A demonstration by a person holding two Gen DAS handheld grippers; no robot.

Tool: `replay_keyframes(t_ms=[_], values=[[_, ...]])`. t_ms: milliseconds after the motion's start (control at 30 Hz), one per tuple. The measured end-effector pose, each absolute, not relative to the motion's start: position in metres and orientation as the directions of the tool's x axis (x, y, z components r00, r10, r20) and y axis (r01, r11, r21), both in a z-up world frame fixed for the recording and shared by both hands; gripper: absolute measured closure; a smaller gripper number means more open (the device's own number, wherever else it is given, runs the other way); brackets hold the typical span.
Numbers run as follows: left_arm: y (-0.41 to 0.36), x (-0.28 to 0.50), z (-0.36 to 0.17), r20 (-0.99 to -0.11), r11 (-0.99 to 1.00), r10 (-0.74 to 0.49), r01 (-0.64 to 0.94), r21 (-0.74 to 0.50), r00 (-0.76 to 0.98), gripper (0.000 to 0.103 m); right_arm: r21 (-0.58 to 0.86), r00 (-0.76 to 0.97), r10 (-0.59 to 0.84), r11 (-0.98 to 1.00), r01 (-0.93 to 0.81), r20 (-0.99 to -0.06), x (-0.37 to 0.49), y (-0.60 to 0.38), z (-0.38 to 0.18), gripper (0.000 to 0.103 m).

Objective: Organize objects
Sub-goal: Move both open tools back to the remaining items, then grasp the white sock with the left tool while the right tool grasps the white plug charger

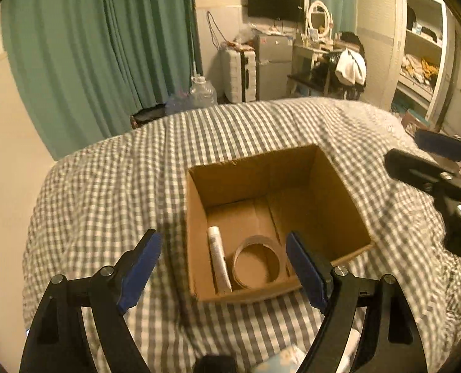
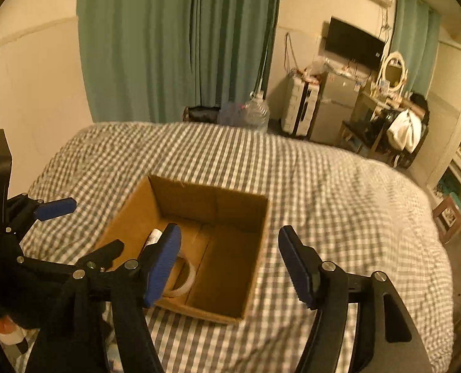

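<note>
An open cardboard box (image 1: 292, 168) (image 2: 218, 192) sits on a grey checked bedspread (image 1: 106, 186) (image 2: 323, 186). Inside it lie a white tube (image 1: 218, 258) (image 2: 153, 237) and a roll of tape (image 1: 257, 262) (image 2: 185, 275). My left gripper (image 1: 222, 270) is open and empty, above the box's near left part. It also shows at the left of the right wrist view (image 2: 84, 230). My right gripper (image 2: 229, 264) is open and empty, above the box's near right side. It shows at the right edge of the left wrist view (image 1: 417, 152).
Green curtains (image 1: 100, 46) hang behind the bed. A water jug (image 1: 202, 91), a suitcase (image 1: 239, 74), a small fridge (image 1: 274, 62), a cluttered dressing table (image 1: 317, 46) and open shelves (image 1: 423, 56) stand beyond the bed's far edge. Pale items (image 1: 289, 357) lie near my left gripper.
</note>
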State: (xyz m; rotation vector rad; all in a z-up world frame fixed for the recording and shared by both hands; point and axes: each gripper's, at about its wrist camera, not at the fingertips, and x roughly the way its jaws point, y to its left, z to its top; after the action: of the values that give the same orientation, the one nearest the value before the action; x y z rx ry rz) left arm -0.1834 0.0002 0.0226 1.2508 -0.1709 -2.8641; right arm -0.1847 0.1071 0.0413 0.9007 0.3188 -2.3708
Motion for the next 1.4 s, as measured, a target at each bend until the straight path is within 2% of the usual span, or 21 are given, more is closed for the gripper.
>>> replay_keyframes(t_ms=[167, 267, 500, 633, 867, 1000, 1200, 1400], values=[[-0.004, -0.141, 0.067, -0.682, -0.995, -0.064, -0.009, 0.104, -0.728, 0.018, -0.041, -0.645, -0.446, -0.803, 0.595, -0.62, -0.146, 0.129, 0.085, 0.03], [-0.005, -0.117, 0.085, -0.653, -0.994, -0.071, -0.002, 0.111, -0.754, 0.013, -0.056, -0.668, -0.452, -0.803, 0.593, -0.591, -0.12, 0.143, 0.108, 0.027], [-0.014, -0.072, 0.076, -0.646, -0.988, -0.123, 0.03, 0.152, -0.753, 0.013, -0.094, -0.673, -0.445, -0.791, 0.605, -0.591, -0.081, 0.161, 0.114, 0.024], [-0.019, -0.057, 0.046, -0.683, -0.989, -0.125, 0.034, 0.145, -0.72, 0.013, -0.101, -0.635, -0.429, -0.774, 0.625, -0.642, -0.069, 0.167, 0.084, 0.024], [-0.015, -0.028, -0.029, -0.747, -0.993, -0.118, 0.082, 0.085, -0.654, 0.013, -0.068, -0.51, -0.39, -0.74, 0.669, -0.767, -0.055, 0.171, -0.003, 0.024], [0.003, -0.018, -0.069, -0.788, -0.998, -0.048, 0.007, 0.056, -0.613, 0.013, -0.076, -0.456, -0.356, -0.716, 0.694, -0.815, -0.051, 0.169, -0.049, 0.024], [0.033, -0.006, -0.125, -0.838, -0.988, -0.029, -0.111, 0.107, -0.545, 0.012, -0.068, -0.381, -0.331, -0.673, 0.737, -0.864, -0.044, 0.165, -0.098, 0.024], [0.031, -0.014, -0.142, -0.855, -0.988, 0.034, -0.149, 0.051, -0.518, 0.01, -0.086, -0.339, -0.308, -0.615, 0.784, -0.889, -0.039, 0.151, -0.12, 0.024]])
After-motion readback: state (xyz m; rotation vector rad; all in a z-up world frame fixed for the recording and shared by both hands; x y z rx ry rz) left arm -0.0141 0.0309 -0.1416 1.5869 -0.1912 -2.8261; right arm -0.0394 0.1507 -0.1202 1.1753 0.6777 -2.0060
